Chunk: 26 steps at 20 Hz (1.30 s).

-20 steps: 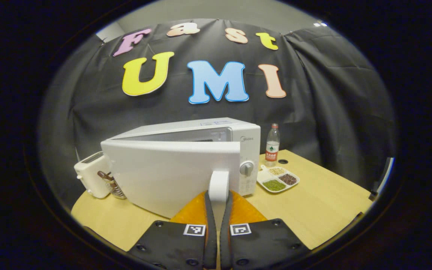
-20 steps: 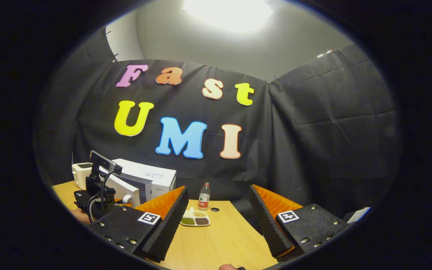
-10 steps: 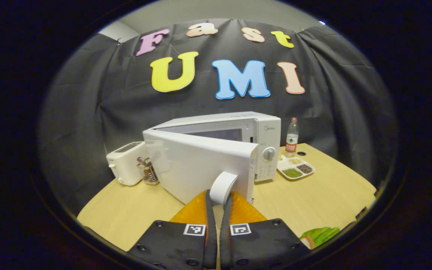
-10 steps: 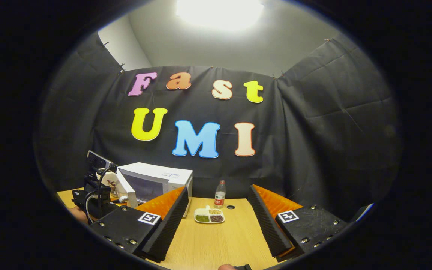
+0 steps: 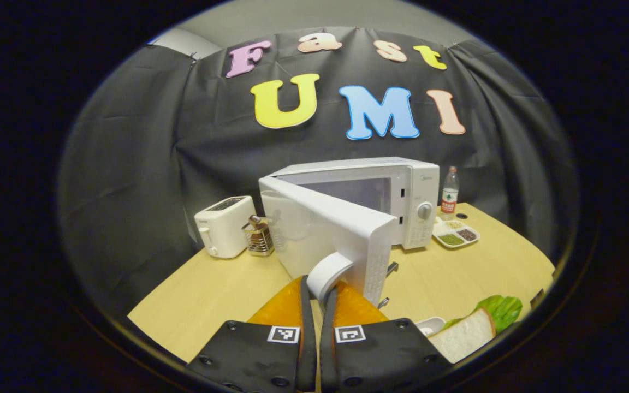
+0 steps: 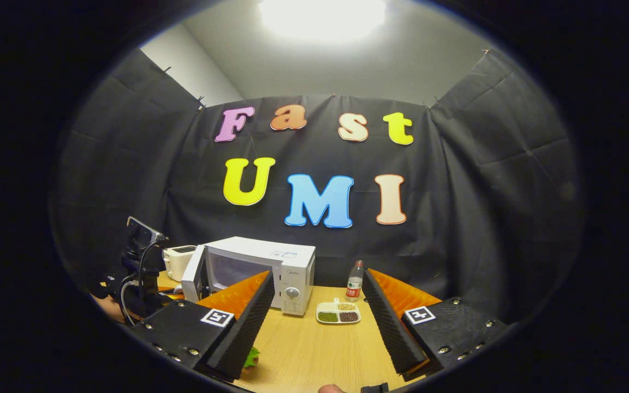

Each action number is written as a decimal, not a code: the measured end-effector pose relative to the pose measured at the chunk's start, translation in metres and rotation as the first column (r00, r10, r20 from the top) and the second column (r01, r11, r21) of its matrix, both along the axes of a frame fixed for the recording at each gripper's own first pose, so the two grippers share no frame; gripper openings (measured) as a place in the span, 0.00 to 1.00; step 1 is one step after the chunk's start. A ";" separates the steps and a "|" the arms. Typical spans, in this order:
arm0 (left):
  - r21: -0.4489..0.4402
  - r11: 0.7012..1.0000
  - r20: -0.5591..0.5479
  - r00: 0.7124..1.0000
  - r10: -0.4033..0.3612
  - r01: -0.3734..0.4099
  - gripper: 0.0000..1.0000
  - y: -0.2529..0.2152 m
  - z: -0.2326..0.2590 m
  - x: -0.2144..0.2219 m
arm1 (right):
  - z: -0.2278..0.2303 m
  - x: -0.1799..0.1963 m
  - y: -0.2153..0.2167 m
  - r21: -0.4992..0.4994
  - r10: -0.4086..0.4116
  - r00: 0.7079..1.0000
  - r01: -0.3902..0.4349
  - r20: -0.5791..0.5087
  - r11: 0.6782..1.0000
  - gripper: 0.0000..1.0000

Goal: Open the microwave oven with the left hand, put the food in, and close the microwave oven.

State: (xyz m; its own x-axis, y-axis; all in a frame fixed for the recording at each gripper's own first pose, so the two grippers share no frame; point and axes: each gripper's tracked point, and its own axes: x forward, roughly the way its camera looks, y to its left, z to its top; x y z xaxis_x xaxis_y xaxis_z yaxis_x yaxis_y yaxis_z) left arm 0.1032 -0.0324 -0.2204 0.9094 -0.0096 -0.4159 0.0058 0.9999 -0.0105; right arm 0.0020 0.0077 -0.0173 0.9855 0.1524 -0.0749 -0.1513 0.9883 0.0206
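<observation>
The opening step is in hand: the left gripper is clamped on the handle of the microwave, whose door stands partly open. The right gripper is spread, holding nothing. Next, the sandwich, lying near the door, needs grasping. The microwave's logo is too small to read.
</observation>
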 end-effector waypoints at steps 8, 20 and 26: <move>-0.005 0.999 -0.004 0.999 -0.043 0.043 0.09 0.056 -0.007 -0.018 | 0.005 0.000 0.069 0.037 0.017 1.000 -0.016 -0.016 0.999 0.98; -0.028 0.992 0.022 0.992 -0.122 0.123 0.10 0.128 -0.018 -0.027 | 0.008 -0.008 0.154 0.070 -0.027 0.999 0.029 -0.039 0.997 0.98; -0.043 0.984 0.046 0.984 -0.173 0.175 0.10 0.154 -0.021 -0.026 | 0.002 -0.005 0.184 0.091 -0.064 0.996 0.070 -0.067 0.993 0.98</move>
